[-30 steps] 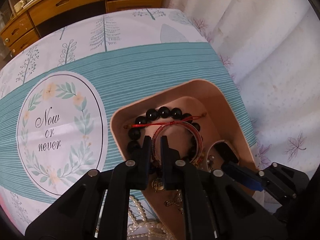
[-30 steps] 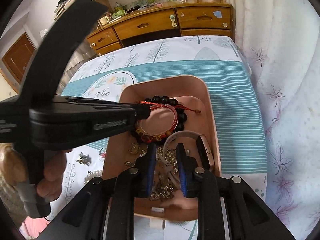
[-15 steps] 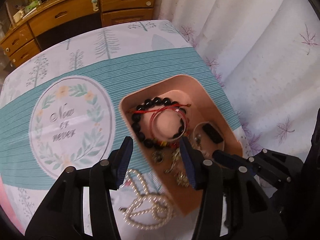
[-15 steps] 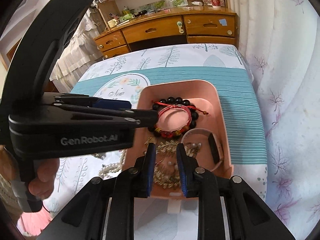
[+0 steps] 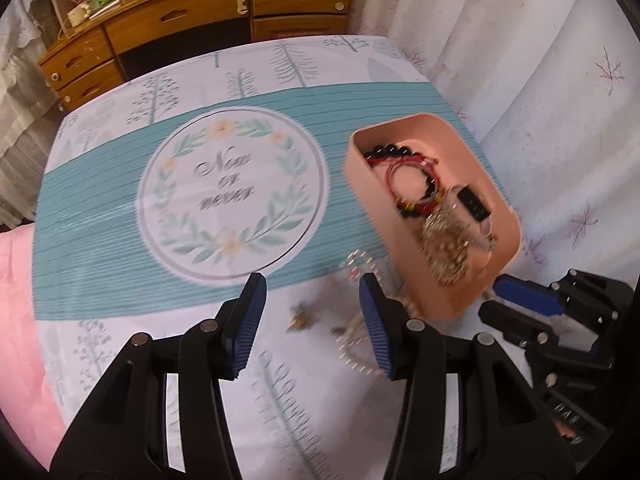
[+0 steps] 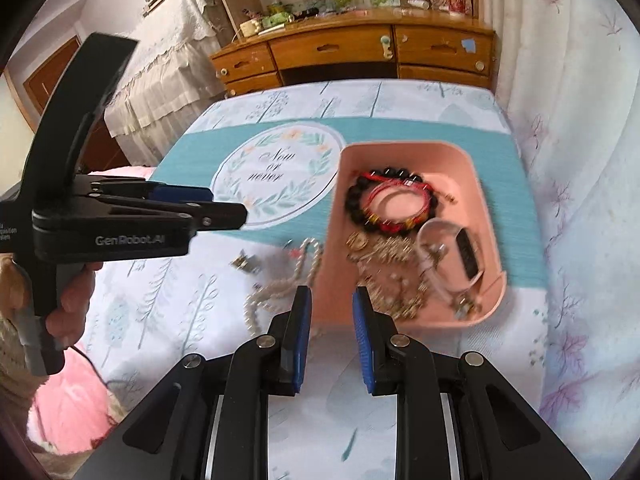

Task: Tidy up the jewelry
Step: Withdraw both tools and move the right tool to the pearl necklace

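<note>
A pink tray [image 6: 472, 168] [image 5: 400, 216] on the table holds a black bead bracelet [image 6: 354, 204], a red cord bracelet [image 6: 400, 196] [image 5: 394, 180], gold chains [image 6: 384, 260] [image 5: 444, 244] and a clear bangle [image 6: 436, 226]. A pearl necklace [image 6: 280, 284] [image 5: 356, 344] and a small gold piece [image 6: 244, 262] [image 5: 298, 320] lie on the cloth left of the tray. My left gripper [image 5: 312, 316] [image 6: 224, 214] is open and empty above the cloth. My right gripper [image 6: 328, 320] is open a little and empty, in front of the tray's near left corner.
The tablecloth has a teal band with a round "Now or never" print [image 5: 228, 192] [image 6: 276, 172]. A white curtain [image 6: 580, 160] hangs along the right table edge. A wooden dresser [image 6: 352, 56] stands beyond the far edge. Pink fabric [image 5: 16, 320] lies at the left.
My left gripper opened, let go of the red bracelet in the tray, and pulled back and left over the cloth. My right gripper drew back from the tray and opened slightly.
</note>
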A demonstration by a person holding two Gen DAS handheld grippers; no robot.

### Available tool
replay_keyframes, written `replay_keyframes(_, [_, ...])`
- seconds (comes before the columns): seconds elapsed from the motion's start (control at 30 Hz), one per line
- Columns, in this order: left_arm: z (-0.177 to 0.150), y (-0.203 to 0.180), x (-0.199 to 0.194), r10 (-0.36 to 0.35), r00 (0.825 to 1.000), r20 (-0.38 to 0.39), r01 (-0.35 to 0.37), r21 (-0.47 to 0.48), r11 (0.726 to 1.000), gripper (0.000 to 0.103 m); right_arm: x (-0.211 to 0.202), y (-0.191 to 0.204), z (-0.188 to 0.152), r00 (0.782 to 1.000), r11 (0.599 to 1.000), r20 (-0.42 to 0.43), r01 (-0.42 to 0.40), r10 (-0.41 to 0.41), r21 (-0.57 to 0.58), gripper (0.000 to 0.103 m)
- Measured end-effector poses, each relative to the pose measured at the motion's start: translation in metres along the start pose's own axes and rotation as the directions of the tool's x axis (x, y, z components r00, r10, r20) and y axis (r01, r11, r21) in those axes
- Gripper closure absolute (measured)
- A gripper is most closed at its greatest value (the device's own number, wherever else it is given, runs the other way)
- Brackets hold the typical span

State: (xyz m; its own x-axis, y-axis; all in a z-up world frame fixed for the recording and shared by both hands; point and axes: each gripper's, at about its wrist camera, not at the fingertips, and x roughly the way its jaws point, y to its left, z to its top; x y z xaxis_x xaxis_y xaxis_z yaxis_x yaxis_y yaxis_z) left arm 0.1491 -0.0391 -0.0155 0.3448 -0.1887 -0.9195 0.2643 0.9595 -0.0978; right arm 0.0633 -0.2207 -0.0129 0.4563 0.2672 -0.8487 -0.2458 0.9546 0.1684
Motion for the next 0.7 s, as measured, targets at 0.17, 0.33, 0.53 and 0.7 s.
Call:
replay_keyframes(0.17, [-0.021,0.014,-0.006,0.013,1.0,-0.014,-0.013,0.007,1.0,0.058,0.003,0.012,-0.008,0.997,0.998,-0.069,-0.038,0.042,0.056,0.082])
replay_keyframes(0.33, [-0.036,0.023,0.003,0.0,0.999,-0.045,0.0,0.004,1.0,0.058,0.012,0.018,-0.012,0.986,0.986,-0.135,-0.083,0.102,0.142,0.082])
replay_keyframes(0.53, [-0.049,0.023,0.016,-0.03,0.996,-0.086,0.033,0.039,0.999,0.058,0.034,0.016,-0.015,0.971,0.961,-0.197,-0.081,0.136,0.263,0.082])
replay_keyframes(0.7, [-0.058,0.026,0.023,-0.054,0.993,-0.101,0.061,0.068,0.996,0.058,0.058,0.011,-0.017,0.965,0.942,-0.237,-0.03,0.114,0.333,0.082])
